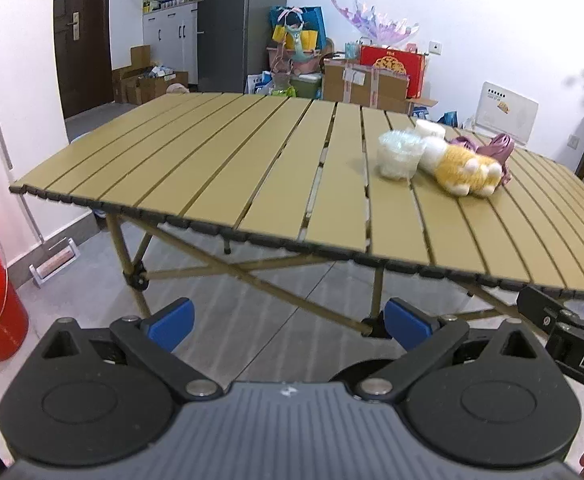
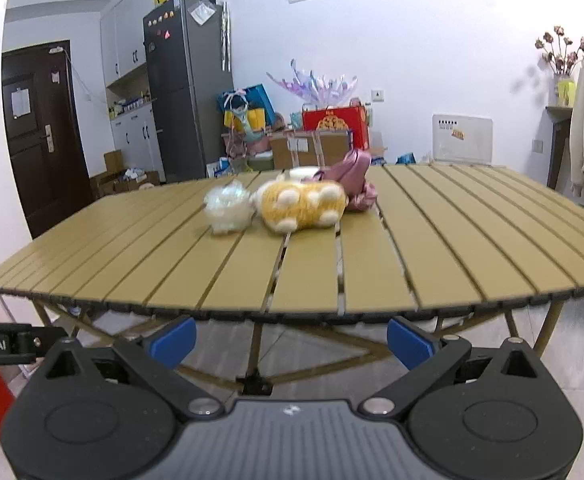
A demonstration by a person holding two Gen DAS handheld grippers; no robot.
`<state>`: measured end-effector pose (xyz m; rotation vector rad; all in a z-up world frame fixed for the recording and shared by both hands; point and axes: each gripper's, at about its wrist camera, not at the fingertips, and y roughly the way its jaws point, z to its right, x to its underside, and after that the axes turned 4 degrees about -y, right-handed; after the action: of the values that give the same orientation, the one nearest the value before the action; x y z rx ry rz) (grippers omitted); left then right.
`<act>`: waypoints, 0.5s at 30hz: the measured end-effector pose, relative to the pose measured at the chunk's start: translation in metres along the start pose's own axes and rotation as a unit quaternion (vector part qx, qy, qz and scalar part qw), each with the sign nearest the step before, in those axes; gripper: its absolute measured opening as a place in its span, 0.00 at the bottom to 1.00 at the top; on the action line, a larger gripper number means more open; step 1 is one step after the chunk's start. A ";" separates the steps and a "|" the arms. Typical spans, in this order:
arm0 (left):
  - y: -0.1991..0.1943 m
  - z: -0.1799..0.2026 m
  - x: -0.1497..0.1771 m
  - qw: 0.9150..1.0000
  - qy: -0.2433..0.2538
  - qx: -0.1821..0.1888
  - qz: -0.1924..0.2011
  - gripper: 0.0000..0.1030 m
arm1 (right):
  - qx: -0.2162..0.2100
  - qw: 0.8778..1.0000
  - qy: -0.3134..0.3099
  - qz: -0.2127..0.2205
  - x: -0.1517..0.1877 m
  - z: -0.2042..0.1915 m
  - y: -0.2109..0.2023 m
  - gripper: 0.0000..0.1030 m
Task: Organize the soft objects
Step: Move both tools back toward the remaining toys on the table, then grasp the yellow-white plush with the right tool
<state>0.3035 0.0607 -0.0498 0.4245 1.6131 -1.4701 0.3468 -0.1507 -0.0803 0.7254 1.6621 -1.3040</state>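
Left gripper [image 1: 287,322], right gripper [image 2: 292,340]: jaws spread, empty, short of the slatted folding table [image 2: 372,280]. Well ahead of jaws, clustered touching: yellow plush toy [image 2: 302,206], crumpled clear plastic [image 2: 227,208], pink fabric bag [image 2: 356,184].

Soft objects clustered on the far part of your slatted table [image 2: 372,280].
You have a yellow plush toy [image 2: 304,206] with white paws lying on its side; a whitish crinkled bundle [image 2: 227,208] touches its left, a pink-purple fabric item [image 2: 356,184] sits crumpled at its right, and a small white item [image 1: 430,128] lies just behind.
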 end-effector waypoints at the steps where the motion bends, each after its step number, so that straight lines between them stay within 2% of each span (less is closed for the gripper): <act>1: 0.000 0.002 -0.003 1.000 0.000 0.001 0.003 1.00 | 0.000 1.000 0.000 0.003 -0.003 0.002 0.001 0.99; 8: 0.009 0.010 -0.026 1.000 0.001 0.000 0.016 1.00 | 0.001 1.000 -0.014 0.013 -0.026 0.015 0.015 0.99; 15: 0.036 0.008 -0.050 1.000 -0.003 0.000 0.016 1.00 | 0.006 0.999 -0.033 0.007 -0.050 0.022 0.053 0.99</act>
<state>0.3614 0.0768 -0.0326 0.4427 1.5940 -1.4471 0.4207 -0.1538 -0.0606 0.6911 1.5953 -1.3157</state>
